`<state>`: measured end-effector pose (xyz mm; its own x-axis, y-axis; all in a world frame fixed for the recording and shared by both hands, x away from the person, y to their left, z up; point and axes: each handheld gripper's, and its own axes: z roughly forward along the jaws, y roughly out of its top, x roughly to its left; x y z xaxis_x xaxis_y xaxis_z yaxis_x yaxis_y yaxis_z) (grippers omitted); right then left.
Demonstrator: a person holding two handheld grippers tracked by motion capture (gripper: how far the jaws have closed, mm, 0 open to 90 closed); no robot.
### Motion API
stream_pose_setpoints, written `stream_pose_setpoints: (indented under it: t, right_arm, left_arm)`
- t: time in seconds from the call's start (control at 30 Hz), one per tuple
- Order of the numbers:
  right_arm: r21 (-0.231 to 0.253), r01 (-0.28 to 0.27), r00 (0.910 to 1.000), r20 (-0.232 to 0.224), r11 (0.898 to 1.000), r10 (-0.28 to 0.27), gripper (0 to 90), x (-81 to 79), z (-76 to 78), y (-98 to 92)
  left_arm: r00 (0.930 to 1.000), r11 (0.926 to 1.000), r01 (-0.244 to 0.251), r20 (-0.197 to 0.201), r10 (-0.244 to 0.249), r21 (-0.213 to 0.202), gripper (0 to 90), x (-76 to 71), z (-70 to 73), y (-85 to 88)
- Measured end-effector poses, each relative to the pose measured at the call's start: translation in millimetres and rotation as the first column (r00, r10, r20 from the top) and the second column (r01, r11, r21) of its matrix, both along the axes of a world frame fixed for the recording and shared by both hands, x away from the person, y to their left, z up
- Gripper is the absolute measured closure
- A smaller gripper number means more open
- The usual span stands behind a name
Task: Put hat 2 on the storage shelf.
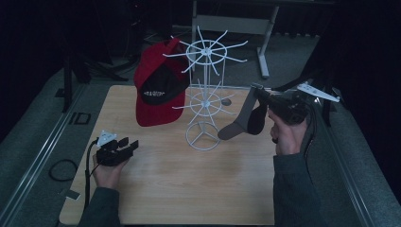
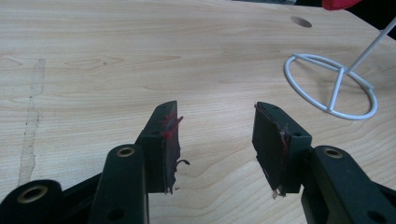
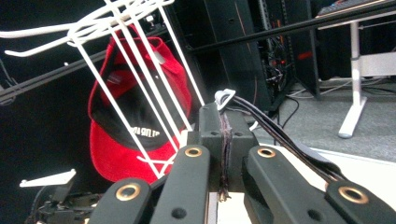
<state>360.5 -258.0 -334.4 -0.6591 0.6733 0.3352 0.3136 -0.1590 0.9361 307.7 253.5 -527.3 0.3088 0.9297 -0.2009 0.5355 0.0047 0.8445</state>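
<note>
The right gripper (image 1: 259, 91) is held up above the right rear part of the table (image 1: 189, 189), pointed toward the rack, by a hand (image 1: 286, 135) that rises steeply from a dark sleeve at the table's right edge. Its jaws are pressed together on the strap of a dark cap (image 1: 246, 120), which hangs below them with its brim downward, clear of the tabletop and just right of the rack's base. In the right gripper view the pinched strap (image 3: 225, 140) is seen as a thin dark edge between the two pads, with a small metal buckle (image 3: 224, 97) and dark bands leading off to the right.

The white wire rack (image 1: 204, 101) stands near the middle of the table on a ring base (image 2: 330, 86), with two tiers of radiating prongs. A red cap (image 1: 160, 85) is hung from an upper prong on the rack's left side, its dark lining and lettering turned toward the camera; it is also seen behind the wires in the right gripper view (image 3: 140, 121).

The left gripper (image 1: 126, 145) is kept low over the front left part of the table, the hand (image 1: 109, 172) beneath it and the forearm entering from the bottom edge. Its jaws are spread apart with nothing between them; bare wood is seen between the pads (image 2: 168, 140), which carry red scuffs. It is well apart from the rack and both caps.
</note>
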Motion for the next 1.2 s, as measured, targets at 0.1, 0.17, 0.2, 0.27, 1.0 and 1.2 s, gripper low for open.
stream_pose_setpoints:
  t: [0.1,0.17,0.2,0.27,1.0,1.2]
  right_arm:
    - [-0.002,-0.004,1.0000,0.005,1.000,0.004,89.3,-1.9,1.8,1.2]
    - [-0.001,-0.010,0.9999,0.008,1.000,0.010,89.3,-3.2,3.8,2.1]
    - [-0.001,-0.013,0.9998,0.012,1.000,0.013,89.3,-3.5,4.4,2.2]
    - [0.003,-0.017,0.9997,0.017,1.000,0.017,89.3,-4.7,6.6,3.0]
    - [0.029,-0.057,0.9972,0.049,0.998,0.056,89.3,-8.8,28.4,8.1]
    - [0.042,-0.077,0.9960,0.049,0.996,0.075,89.3,-8.4,32.4,9.5]
  left_arm:
    - [1.0000,1.0000,0.000,0.001,0.000,-0.001,51.5,-0.1,0.1,0.1]
    - [1.0000,1.0000,0.000,0.000,0.000,0.000,51.5,-0.2,0.1,0.0]
    - [1.0000,1.0000,0.000,0.000,0.000,-0.001,51.5,-0.2,0.1,0.0]
    - [1.0000,1.0000,0.000,0.000,0.000,-0.001,51.5,-0.2,0.0,0.0]
    - [1.0000,1.0000,-0.003,-0.002,0.003,-0.002,51.5,0.1,-0.7,0.7]
    - [1.0000,1.0000,-0.003,-0.004,0.003,-0.002,51.5,0.3,-1.0,0.7]
